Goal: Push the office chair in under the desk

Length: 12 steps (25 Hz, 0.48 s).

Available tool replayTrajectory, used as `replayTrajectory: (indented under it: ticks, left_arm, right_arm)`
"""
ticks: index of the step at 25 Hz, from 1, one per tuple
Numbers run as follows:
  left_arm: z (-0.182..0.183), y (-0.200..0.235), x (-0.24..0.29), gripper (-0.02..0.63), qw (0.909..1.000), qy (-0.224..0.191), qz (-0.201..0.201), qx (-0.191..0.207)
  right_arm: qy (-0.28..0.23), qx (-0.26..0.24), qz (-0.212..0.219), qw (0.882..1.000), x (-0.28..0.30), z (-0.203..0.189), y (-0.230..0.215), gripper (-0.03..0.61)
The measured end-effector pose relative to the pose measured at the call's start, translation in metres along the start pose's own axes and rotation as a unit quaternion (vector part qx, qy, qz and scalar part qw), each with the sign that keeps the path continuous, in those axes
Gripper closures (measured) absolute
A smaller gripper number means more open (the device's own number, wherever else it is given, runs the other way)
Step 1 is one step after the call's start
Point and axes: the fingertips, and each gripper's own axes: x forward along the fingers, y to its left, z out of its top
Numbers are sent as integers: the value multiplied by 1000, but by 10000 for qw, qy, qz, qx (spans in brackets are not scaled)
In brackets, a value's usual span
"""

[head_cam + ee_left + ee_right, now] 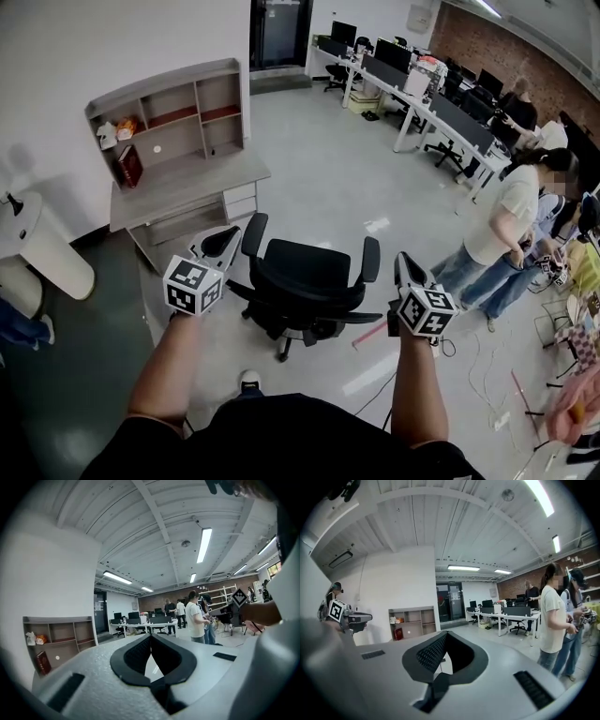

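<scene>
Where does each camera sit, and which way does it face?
Head view: on the person's head, tilted steeply down at the black office chair with armrests; both forearms, left gripper and right gripper show.
Left gripper view: rides the left gripper, facing roughly level across the office past its shut jaws; right gripper at right.
Right gripper view: rides the right gripper, facing likewise past shut jaws; left gripper at left.
Shared: all three show the grey desk with shelf hutch.

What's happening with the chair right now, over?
Shut and empty: left gripper, right gripper, flanking the office chair. Chair not yet under the desk. Only floor between them; people off right.
</scene>
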Motion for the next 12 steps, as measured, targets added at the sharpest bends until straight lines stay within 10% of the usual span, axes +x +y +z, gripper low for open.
replayTrajectory:
  ticks: [12]
  left_arm:
    - [-21,96,56,598,9980,-27,-622,-131]
  right_arm:
    - [53,-103,-556,9984,75,16,38,571]
